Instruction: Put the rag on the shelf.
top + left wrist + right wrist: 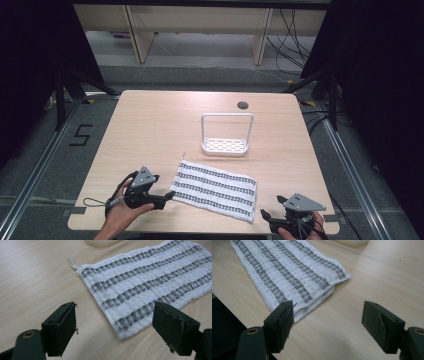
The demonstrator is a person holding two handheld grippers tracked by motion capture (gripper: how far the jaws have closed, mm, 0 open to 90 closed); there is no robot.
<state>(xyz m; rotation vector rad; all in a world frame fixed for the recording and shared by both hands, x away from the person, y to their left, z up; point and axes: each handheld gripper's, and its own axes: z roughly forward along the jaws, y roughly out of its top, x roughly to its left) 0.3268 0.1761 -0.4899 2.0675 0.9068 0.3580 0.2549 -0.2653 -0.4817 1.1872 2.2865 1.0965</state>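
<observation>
The white woven cloth with dark grey patterned stripes lies flat on the near half of the light wooden table, folded double, with its layered edges showing at the corner nearest your right hand. A small loop of thread sticks out from its far left corner.

Your left gripper sits just beside the cloth's near left corner, held low over the table. In the left gripper view its jaws stand wide apart, with that corner of the cloth lying between and ahead of them. They hold nothing and touch nothing.

Your right gripper rests at the table's near edge, just beside the cloth's near right corner. In the right gripper view its jaws are likewise spread wide and hold nothing; the folded corner of the cloth lies just ahead of one pad, and whether it touches cannot be told.

Beyond the cloth, near the table's middle, stands a white plastic rack with a slotted base and a tall hoop handle, apart from the cloth.
</observation>
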